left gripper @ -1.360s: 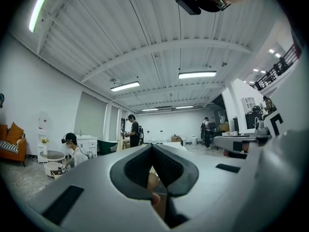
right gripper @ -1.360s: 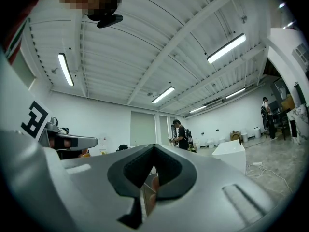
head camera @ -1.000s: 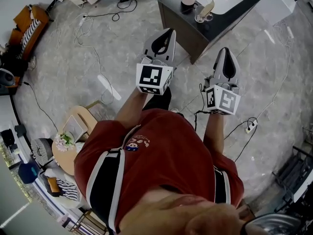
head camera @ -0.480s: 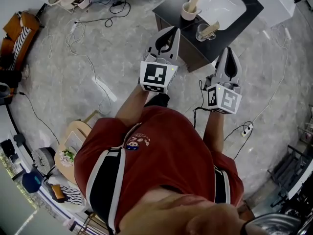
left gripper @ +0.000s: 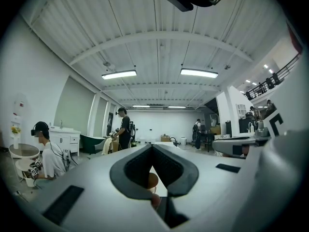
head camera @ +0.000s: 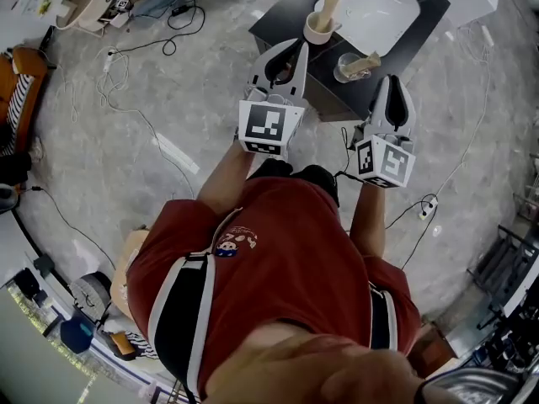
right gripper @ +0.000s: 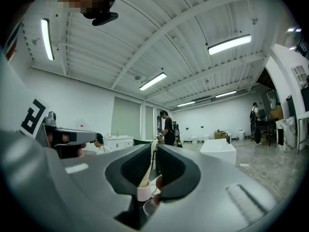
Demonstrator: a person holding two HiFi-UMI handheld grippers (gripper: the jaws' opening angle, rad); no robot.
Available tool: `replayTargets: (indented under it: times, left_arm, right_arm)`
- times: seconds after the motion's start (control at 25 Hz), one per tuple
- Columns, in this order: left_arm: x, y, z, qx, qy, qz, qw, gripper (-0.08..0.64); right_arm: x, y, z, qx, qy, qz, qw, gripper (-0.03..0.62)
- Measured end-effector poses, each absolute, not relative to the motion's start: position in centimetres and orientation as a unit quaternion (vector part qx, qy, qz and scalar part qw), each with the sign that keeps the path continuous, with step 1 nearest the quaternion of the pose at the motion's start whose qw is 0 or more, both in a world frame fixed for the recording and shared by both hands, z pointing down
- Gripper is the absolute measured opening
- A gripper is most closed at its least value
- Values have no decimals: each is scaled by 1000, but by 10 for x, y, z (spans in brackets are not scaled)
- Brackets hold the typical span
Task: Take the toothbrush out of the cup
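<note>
A cream cup [head camera: 317, 29] stands on the dark counter [head camera: 286, 17], and a pale toothbrush [head camera: 330, 2] sticks up out of it. My left gripper [head camera: 300, 45] is shut and empty, level, its tips at the counter's near edge just left of the cup. My right gripper [head camera: 392, 82] hangs short of the counter's right corner. Its jaws have just been opening to a narrow gap, with nothing between them. In the right gripper view [right gripper: 155, 150] the cup [right gripper: 143, 191] and toothbrush [right gripper: 147, 170] show through that gap. The left gripper view [left gripper: 152, 147] shows tips that meet.
A clear glass [head camera: 349, 68] holding a pale object stands right of the cup, beside a white basin [head camera: 383, 8]. Cables and a power strip [head camera: 429, 208] lie on the marble floor. A white bathtub [right gripper: 218, 152] and several people stand further off.
Both grippers have moved forward towards the dark counter, which now lies closer; the left tips have reached its edge near the cup.
</note>
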State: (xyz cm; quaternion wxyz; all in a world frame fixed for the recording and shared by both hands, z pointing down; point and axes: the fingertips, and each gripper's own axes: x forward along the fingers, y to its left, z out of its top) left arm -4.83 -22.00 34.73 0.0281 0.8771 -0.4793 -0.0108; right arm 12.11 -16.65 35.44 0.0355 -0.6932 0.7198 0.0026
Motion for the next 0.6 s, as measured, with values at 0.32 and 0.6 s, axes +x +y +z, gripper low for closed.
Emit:
replayTargets:
  times: [0.32,0.6]
  left_arm:
    - [-33,-251,381,886,-461,23,47,5]
    - [-15,-277,396,889,-453,41,53,5]
  right_arm:
    - [135,-202,420,-700,711,-64,-5,172]
    - [145,-231,472,-693,711,-112,-42,199]
